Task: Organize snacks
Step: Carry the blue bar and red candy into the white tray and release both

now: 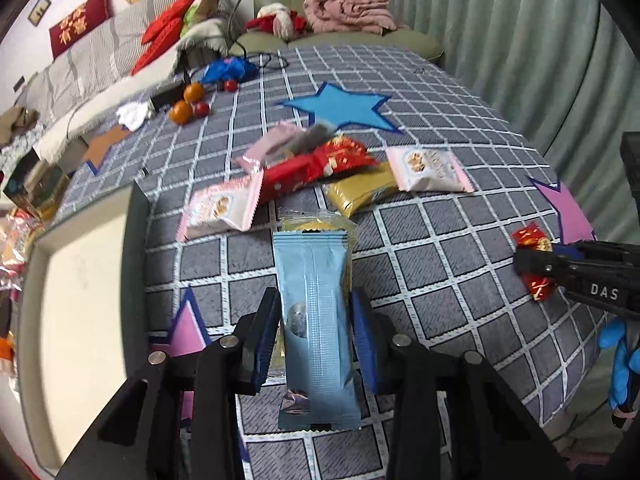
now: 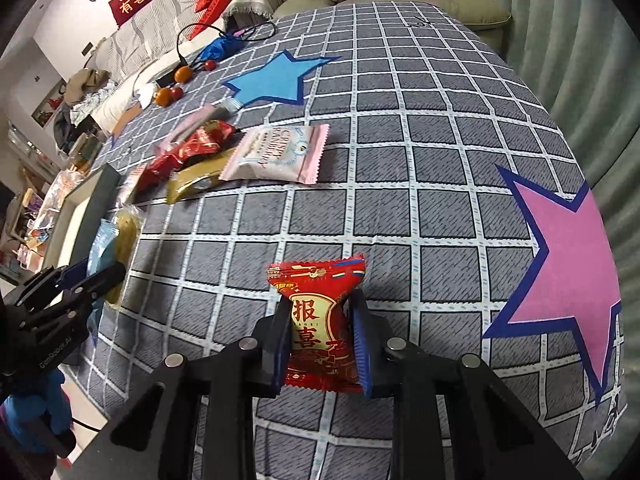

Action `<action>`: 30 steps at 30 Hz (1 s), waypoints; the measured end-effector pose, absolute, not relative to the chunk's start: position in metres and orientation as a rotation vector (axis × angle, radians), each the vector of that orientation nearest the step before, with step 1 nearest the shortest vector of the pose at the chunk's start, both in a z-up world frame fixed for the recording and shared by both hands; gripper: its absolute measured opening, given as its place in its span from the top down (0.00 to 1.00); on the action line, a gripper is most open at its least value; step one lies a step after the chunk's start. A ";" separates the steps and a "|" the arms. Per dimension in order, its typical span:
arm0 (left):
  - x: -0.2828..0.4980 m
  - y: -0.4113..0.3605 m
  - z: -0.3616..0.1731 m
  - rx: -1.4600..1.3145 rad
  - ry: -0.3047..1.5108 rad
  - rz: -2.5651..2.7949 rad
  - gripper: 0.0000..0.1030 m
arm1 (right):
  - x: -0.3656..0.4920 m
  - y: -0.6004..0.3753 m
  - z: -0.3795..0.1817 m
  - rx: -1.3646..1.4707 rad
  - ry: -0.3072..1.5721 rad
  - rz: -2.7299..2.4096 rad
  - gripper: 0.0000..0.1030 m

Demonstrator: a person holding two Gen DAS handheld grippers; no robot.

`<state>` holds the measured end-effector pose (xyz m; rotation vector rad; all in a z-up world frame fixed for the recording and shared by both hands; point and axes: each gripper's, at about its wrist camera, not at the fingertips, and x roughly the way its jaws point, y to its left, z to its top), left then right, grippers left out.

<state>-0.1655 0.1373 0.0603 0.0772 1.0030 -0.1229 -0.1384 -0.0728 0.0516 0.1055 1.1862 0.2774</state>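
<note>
My left gripper (image 1: 314,296) is shut on a long light-blue snack packet (image 1: 312,256), held off the checked tablecloth (image 1: 440,248). A clear yellow packet (image 1: 316,225) sits right behind it and seems pinched along with it. My right gripper (image 2: 320,300) is shut on a red candy packet with gold characters (image 2: 316,320). That gripper (image 1: 532,264) also shows at the right edge of the left wrist view. A pile of loose snacks lies further back: two pink-white packets (image 1: 428,170) (image 1: 218,210), red ones (image 1: 320,164) and a gold one (image 1: 360,192).
A cream-lined box with a dark rim (image 1: 138,240) stands at the table's left edge. Oranges and red balls (image 1: 186,106), a blue bag (image 1: 228,70) and a black cable lie at the far left. A green armchair (image 1: 340,40) and a curtain border the table.
</note>
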 end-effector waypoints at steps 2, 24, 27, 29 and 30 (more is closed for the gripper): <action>-0.167 0.138 0.063 0.069 0.999 -0.136 0.62 | -0.141 -0.070 0.055 0.101 1.176 0.287 0.72; -0.154 0.158 0.037 0.034 1.111 -0.085 0.29 | -0.146 -0.071 0.052 0.132 1.174 0.304 0.72; -0.158 0.153 0.032 0.070 1.121 -0.063 0.29 | -0.146 -0.071 0.051 0.134 1.175 0.304 0.72; -0.159 0.152 0.029 0.076 1.117 -0.049 0.46 | -0.145 -0.071 0.050 0.136 1.177 0.304 0.72; -0.159 0.153 0.029 0.052 1.119 -0.067 0.70 | -0.145 -0.071 0.050 0.137 1.178 0.304 0.72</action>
